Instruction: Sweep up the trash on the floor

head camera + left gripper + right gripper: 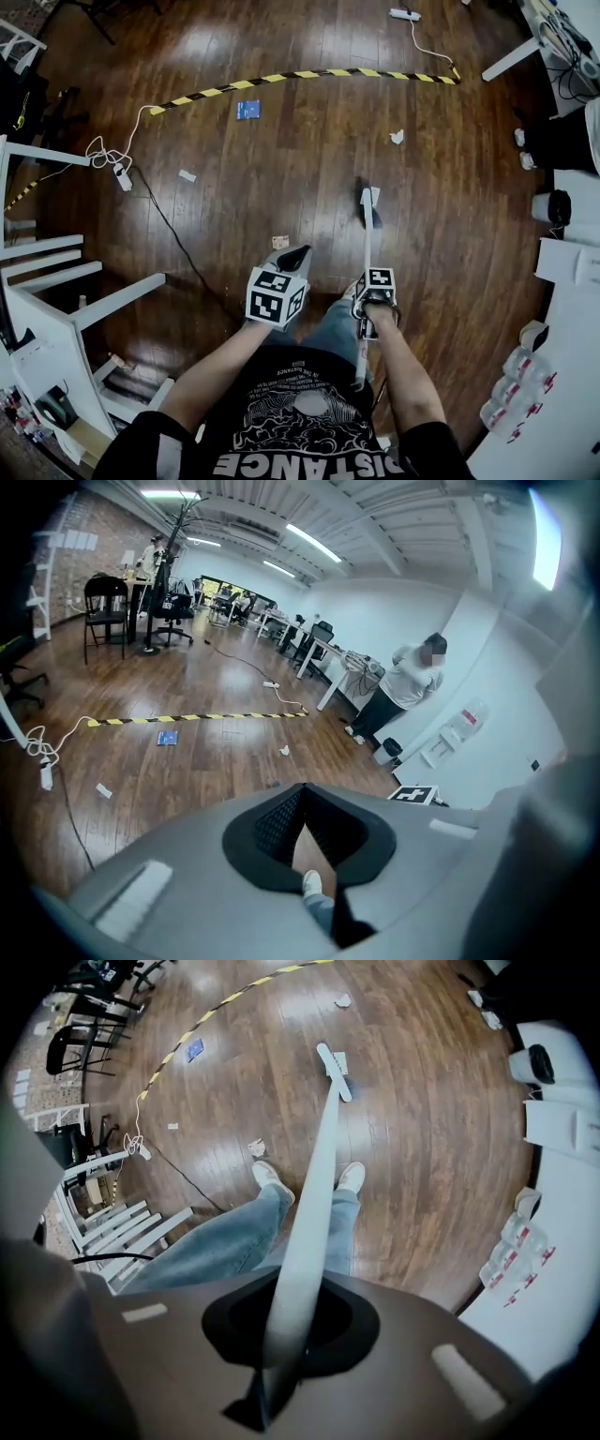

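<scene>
My right gripper (371,302) (292,1326) is shut on the pale handle of a broom (314,1194). The broom head (368,212) (335,1072) rests on the wooden floor ahead of my feet, with a white scrap (376,195) (343,1059) touching it. A crumpled paper (397,137) (285,751) lies farther out. A small brownish scrap (280,242) (256,1147) sits by my left shoe, and a flat white piece (187,175) (103,789) lies off to the left. My left gripper (292,256) (302,797) hangs shut and holds nothing.
A blue card (247,110) lies near yellow-black tape (300,75) across the floor. A cable and power strip (123,175) trail at left beside white shelving (56,281). White counters (562,309) line the right. A person (403,686) stands by the far wall.
</scene>
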`<control>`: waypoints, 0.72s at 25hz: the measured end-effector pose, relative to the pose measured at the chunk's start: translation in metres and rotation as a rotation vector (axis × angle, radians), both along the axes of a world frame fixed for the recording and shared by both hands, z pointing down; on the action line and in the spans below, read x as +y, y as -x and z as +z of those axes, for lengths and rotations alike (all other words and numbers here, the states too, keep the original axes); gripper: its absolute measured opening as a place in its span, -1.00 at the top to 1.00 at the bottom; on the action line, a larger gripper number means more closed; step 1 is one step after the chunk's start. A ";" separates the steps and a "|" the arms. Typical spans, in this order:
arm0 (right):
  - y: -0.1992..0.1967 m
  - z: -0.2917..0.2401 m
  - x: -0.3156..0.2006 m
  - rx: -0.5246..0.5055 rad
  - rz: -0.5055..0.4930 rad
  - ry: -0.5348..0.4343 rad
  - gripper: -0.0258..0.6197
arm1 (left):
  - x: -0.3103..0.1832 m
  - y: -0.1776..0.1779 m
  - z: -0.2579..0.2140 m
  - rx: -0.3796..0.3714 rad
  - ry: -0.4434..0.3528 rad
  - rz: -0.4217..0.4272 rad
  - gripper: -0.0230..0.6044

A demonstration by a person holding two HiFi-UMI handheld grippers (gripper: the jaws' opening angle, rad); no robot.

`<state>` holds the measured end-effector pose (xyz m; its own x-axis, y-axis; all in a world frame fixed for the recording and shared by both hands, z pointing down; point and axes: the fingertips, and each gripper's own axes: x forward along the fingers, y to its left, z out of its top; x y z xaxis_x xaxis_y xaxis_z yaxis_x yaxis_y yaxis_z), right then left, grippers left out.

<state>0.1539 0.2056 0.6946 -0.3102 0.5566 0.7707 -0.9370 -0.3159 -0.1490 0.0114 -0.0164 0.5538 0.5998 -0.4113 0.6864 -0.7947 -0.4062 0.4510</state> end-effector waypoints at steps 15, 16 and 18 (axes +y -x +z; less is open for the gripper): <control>0.040 -0.019 -0.019 -0.031 0.012 -0.109 0.92 | -0.008 0.039 -0.005 0.056 0.001 -0.074 0.91; 0.037 -0.022 -0.019 -0.033 0.028 -0.125 0.92 | -0.010 0.038 -0.007 0.063 -0.002 -0.072 0.91; 0.029 -0.029 -0.021 -0.033 0.047 -0.162 0.92 | -0.014 0.033 -0.011 0.074 -0.009 -0.063 0.91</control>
